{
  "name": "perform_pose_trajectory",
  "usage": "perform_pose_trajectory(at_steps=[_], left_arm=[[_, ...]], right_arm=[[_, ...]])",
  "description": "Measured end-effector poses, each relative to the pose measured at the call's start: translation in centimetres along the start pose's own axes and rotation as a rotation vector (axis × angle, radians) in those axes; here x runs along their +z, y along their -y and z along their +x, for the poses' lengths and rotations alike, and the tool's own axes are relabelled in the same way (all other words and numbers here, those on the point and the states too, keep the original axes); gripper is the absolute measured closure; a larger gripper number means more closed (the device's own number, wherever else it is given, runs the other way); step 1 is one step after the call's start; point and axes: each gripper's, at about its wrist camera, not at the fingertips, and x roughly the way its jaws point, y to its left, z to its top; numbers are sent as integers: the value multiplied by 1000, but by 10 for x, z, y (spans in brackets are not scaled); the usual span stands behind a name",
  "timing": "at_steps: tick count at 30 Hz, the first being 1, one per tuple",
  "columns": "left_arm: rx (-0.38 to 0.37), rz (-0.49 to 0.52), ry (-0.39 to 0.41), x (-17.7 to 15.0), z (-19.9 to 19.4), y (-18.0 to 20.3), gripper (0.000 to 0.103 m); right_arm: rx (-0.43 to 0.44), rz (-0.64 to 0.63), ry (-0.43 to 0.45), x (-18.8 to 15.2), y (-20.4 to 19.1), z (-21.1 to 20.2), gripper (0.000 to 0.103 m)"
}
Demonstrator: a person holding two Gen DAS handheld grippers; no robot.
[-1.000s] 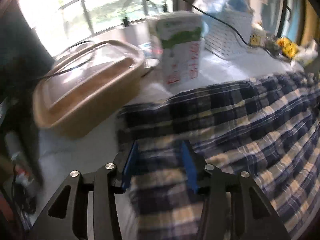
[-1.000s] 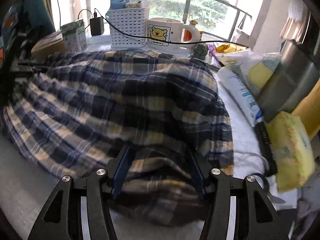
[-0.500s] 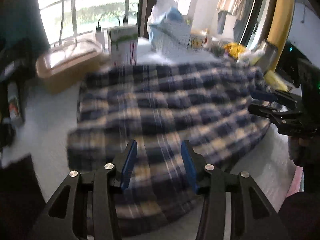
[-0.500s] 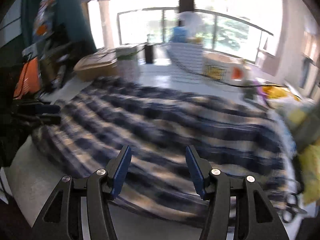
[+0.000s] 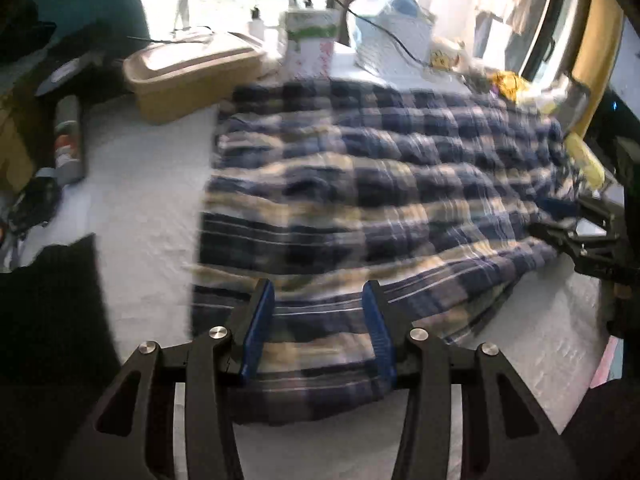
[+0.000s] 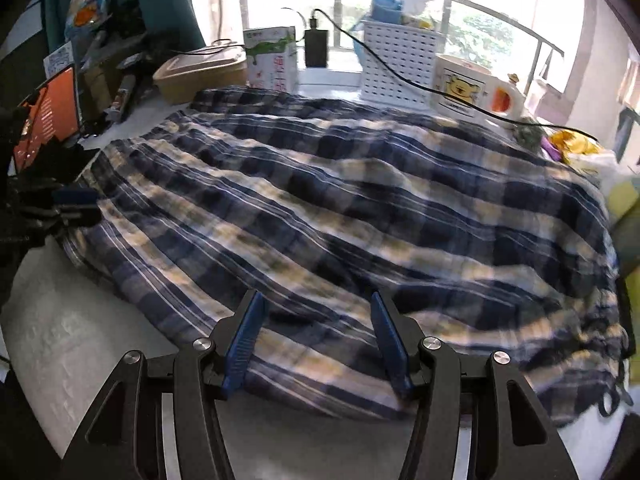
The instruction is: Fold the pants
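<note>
Blue, cream and navy plaid pants (image 5: 360, 184) lie spread across the white table (image 5: 140, 200), rumpled, with their near edge hanging toward me. In the left wrist view my left gripper (image 5: 318, 286) hovers over the near left edge of the cloth, its blue pads apart and pressing on nothing. My right gripper (image 6: 317, 295) stands open the same way over the near edge of the pants (image 6: 340, 208). Each gripper shows in the other's view: the right gripper (image 5: 576, 236) at the pants' right end, the left gripper (image 6: 76, 204) at their left end.
Along the back stand a tan lidded box (image 5: 192, 68), a green and white carton (image 6: 272, 60), a white perforated basket (image 6: 400, 64) and a bear mug (image 6: 460, 88), with a black cable (image 6: 400, 76) draped across. Yellow packets (image 6: 572, 144) crowd the right; a bottle (image 5: 68, 140) lies at the left.
Both grippers have drawn back from the pants toward the near edge of the table, so more of the cloth shows. The pants stay spread where they were.
</note>
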Motion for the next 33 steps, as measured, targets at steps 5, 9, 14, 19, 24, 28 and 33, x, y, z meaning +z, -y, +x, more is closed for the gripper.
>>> perform_pose_trajectory(at_steps=[5,9,14,19,24,28,33], left_arm=[[34,-13,77,30,-8,-28,57],[30,-27,79,62,11,-46,57],[0,17,56,90,38,-48,57],[19,71,-10,111,76,-51,58],[20,73,-10,114,88,-57,95],[9,82,8,114,87,-58,101],[46,35,63,118,75,-65,101]], right_arm=[[-5,64,43,3,17,-15,45],[-38,87,95,15,27,-26,45],[-91,109,136,28,42,-31,45],[-111,152,134,33,61,-26,45],[-139,171,131,30,75,-27,45],[-157,212,124,23,89,-27,45],[-161,228,123,18,95,-27,45]])
